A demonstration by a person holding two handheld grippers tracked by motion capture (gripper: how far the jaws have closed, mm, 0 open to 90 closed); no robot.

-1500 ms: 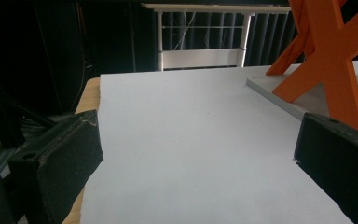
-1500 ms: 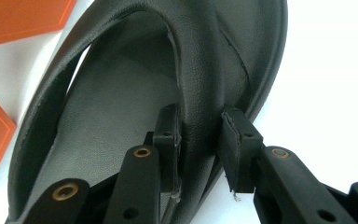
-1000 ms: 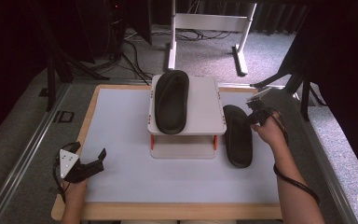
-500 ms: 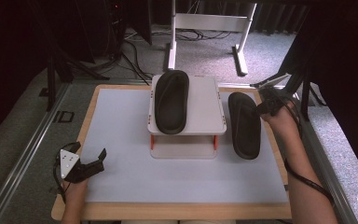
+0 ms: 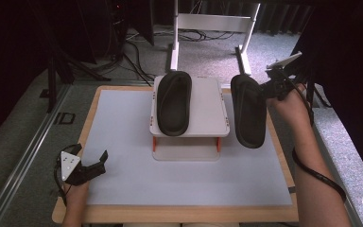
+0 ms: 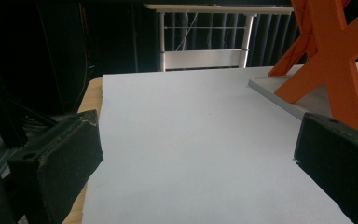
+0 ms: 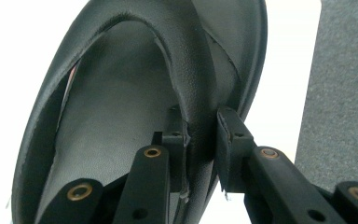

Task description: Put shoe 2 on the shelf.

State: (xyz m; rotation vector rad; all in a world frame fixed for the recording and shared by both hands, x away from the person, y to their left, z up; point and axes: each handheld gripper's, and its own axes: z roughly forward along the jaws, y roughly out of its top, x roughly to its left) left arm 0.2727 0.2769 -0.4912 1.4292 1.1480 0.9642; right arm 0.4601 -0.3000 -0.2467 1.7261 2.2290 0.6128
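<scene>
Black foam pads front my left tongs (image 5: 97,163), which rest low at the near left corner of the white mat (image 5: 123,142), jaws spread wide with nothing between them. In the left gripper view those pads (image 6: 60,158) stand far apart over bare mat, and the orange legs (image 6: 335,60) of the small stand rise ahead and to the right of them.

Farther right, well ahead of my left tongs, sits the white stand (image 5: 203,109) with one black slipper (image 5: 174,101) lying on its top, sole down. Its long axis runs away from me toward the far edge of the table (image 5: 283,142).

Just right of the stand hangs the second black slipper (image 5: 249,109), held up off the mat by my right tongs (image 5: 268,90). These are pinched tight on its upper strap near the far end, on the side facing my right hand (image 5: 290,101). The slipper's long axis runs nearly parallel to the first one's, with its far end by my tongs and its other end pointing back toward me, tilted slightly. It sits beside the stand, not touching it as far as I can tell. In the right gripper view my jaws clamp the thick edge of the strap (image 7: 200,93) from both sides, with the open footbed (image 7: 107,126) spreading to the left of the jaws.
</scene>
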